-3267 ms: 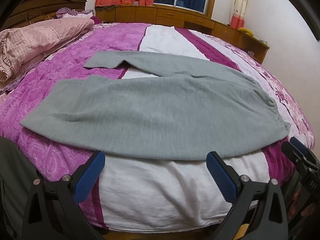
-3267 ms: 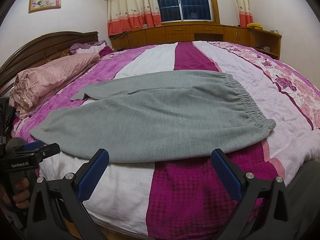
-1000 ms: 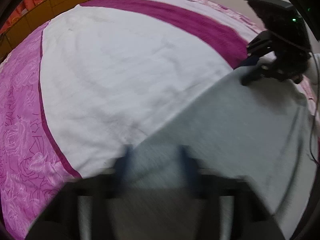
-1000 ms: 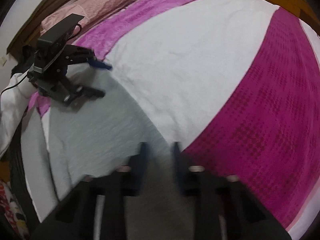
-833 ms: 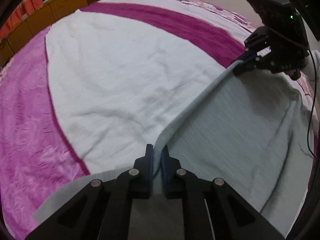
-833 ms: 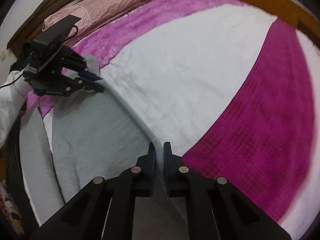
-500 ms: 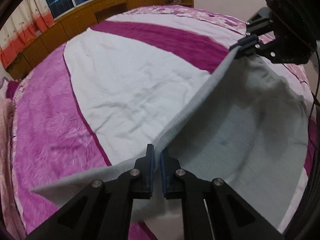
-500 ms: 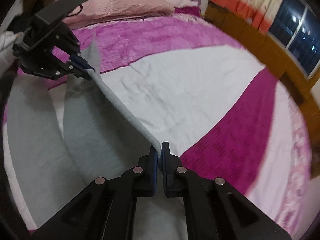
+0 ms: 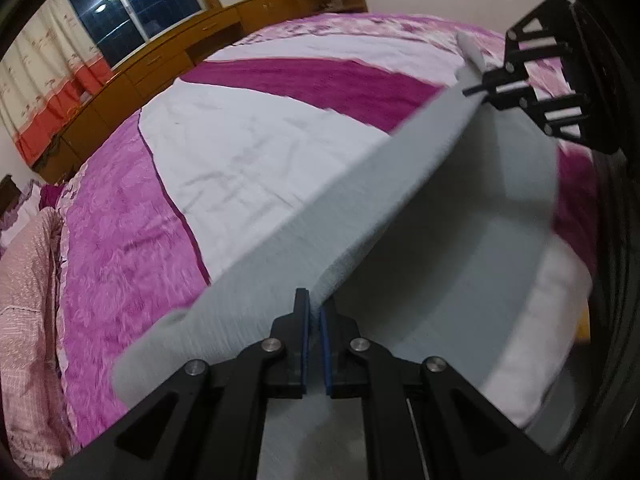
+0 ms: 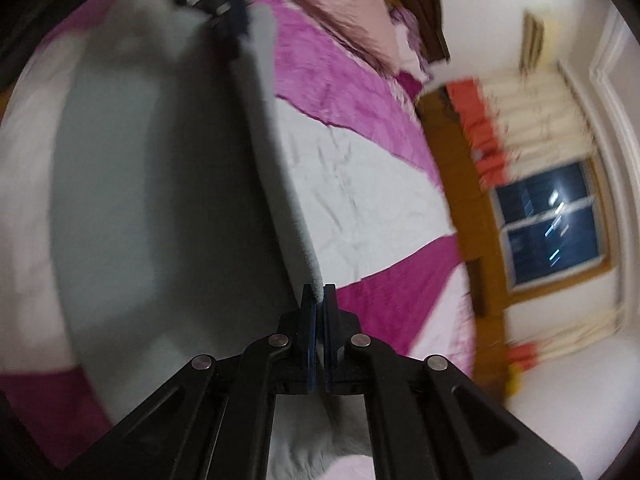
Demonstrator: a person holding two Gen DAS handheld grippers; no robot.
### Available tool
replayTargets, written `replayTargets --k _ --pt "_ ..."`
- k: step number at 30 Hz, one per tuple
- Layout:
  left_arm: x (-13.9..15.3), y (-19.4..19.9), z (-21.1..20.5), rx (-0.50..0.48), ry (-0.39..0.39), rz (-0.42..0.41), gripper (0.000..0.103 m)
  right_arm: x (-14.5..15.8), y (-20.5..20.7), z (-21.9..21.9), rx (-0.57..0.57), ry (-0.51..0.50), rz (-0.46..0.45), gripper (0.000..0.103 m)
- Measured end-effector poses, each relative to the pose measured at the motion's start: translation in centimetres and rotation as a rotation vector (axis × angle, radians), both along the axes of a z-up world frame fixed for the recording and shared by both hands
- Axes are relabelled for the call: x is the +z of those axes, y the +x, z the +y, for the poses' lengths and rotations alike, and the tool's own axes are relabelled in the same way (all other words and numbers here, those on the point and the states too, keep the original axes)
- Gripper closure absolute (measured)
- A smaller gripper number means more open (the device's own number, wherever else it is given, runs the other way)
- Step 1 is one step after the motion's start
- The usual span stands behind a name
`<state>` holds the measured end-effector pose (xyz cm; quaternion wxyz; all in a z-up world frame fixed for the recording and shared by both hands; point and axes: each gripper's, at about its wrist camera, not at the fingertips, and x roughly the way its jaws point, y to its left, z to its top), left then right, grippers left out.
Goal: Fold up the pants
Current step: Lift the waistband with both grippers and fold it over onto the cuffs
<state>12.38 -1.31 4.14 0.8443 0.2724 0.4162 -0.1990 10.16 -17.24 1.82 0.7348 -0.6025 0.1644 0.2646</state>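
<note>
The grey pants (image 9: 420, 216) hang lifted above the bed, stretched taut between both grippers. My left gripper (image 9: 314, 312) is shut on one end of the pants' edge. My right gripper (image 10: 319, 300) is shut on the other end; it also shows in the left wrist view (image 9: 476, 90) at the upper right, pinching the cloth. The pants (image 10: 168, 184) drape down from the held edge toward the near side of the bed. The left gripper (image 10: 236, 20) shows blurred at the top of the right wrist view.
The bed cover (image 9: 256, 148) has white, pink and magenta stripes. A pink pillow (image 9: 24, 280) lies at the left. Wooden cabinets (image 9: 168, 52) and a window (image 9: 132, 4) with curtains stand behind the bed.
Both grippers, shut on the pants' edge, have risen and moved over the bed, lifting the pants higher. The right wrist view has rolled sideways.
</note>
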Motion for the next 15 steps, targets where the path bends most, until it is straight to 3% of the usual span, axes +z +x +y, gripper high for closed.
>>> replayTargets --k 4,9,15 --pt "-1.9 -3.8 -1.0 -0.013 0.062 0.016 0.098 -1.7 -4.0 -0.2 0.039 -0.048 -0.067 0.103" --pt "-4.2 -6.0 -1.3 0.022 0.054 0.045 0.098 -4.6 -6.3 -0.2 0.071 -0.108 -0.068 0.103" --pt "-5.1 -7.6 -1.9 -0.009 0.112 0.01 0.099 -6.7 -8.3 0.4 0.111 -0.161 -0.105 0.103"
